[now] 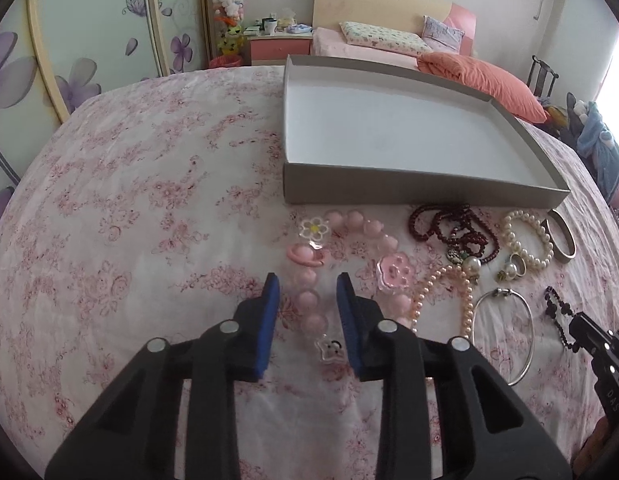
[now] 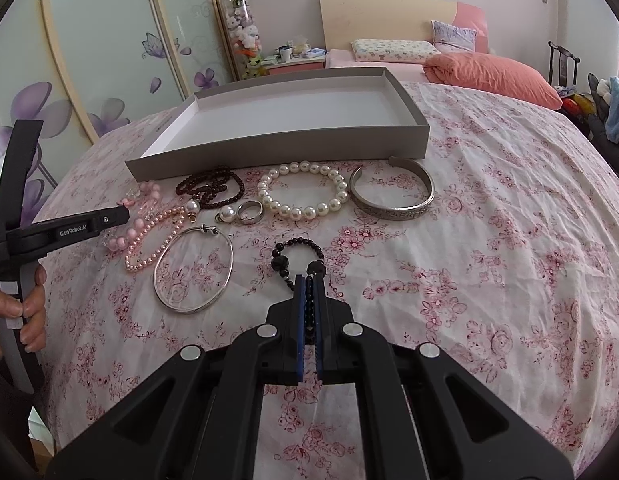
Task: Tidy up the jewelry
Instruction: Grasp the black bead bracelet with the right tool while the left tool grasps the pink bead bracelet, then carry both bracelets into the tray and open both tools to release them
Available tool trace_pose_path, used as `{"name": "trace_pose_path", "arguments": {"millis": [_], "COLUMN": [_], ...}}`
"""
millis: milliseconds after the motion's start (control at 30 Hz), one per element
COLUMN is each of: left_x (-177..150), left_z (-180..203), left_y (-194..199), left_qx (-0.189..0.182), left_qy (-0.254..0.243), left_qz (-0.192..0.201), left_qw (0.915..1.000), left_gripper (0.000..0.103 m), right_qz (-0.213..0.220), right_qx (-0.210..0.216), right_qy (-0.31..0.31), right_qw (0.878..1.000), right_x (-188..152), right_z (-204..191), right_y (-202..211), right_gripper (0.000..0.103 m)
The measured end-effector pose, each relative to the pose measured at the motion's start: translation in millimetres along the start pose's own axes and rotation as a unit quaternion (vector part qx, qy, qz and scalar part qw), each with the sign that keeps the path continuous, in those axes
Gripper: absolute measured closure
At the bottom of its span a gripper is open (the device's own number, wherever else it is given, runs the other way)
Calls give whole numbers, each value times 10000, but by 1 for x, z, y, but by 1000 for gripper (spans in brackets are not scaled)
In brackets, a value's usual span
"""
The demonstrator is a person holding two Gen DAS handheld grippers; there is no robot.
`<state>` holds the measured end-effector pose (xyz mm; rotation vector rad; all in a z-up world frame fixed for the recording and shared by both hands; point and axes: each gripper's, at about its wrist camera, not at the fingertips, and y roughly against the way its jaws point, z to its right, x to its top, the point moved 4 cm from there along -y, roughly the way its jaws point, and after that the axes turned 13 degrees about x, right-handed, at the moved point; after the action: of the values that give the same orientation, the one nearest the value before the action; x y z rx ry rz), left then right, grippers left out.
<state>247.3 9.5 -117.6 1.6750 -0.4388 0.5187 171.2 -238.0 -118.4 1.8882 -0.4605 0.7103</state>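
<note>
- The right gripper (image 2: 308, 280) is pinching the black bead bracelet (image 2: 299, 249) between nearly closed blue pads; the strand is running lengthwise along the fingers, its loop lying just ahead on the floral bedsheet (image 2: 489, 240).
- The left gripper (image 1: 307, 286) is standing wide open, holding nothing, its fingers straddling the pink chunky bead bracelet (image 1: 351, 224), which is lying in the lower centre of its view.
- The grey tray (image 2: 277, 148) is sitting empty in the upper centre, beyond the black beads, open side up.
- The white pearl bracelet (image 2: 303, 194), silver cuff (image 2: 393, 210), ring (image 2: 250, 213) and thin silver bangle (image 2: 193, 268) are lying between gripper and tray, so lifting clear over them looks necessary.
</note>
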Motion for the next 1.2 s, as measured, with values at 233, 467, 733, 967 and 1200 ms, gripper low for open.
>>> {"name": "trace_pose_path", "arguments": {"millis": [233,467,733,967,1200], "left_x": [-8,-10,-11,-7,-5], "left_z": [8,5,-5,-8,-7], "left_y": [5,7,32,61,87], "left_qx": [106,36,-179,-451,-647], "left_qy": [-181,-158,45,150,169], "left_qz": [84,109,511,947,1327], "left_qw": [9997,9998,9985,9944,9889], "left_gripper": [85,89,89,89,89], "right_qz": [108,355,722,996,1183], "right_qx": [23,93,233,352,445], "right_qy": [-43,21,193,330,396], "right_qw": [9999,9993,9969,9939,9912], "right_x": [3,8,20,27,33], "right_z": [2,-2,-14,-24,-31], "right_y": [3,14,28,37,43], "right_gripper": [98,98,98,98,98]}}
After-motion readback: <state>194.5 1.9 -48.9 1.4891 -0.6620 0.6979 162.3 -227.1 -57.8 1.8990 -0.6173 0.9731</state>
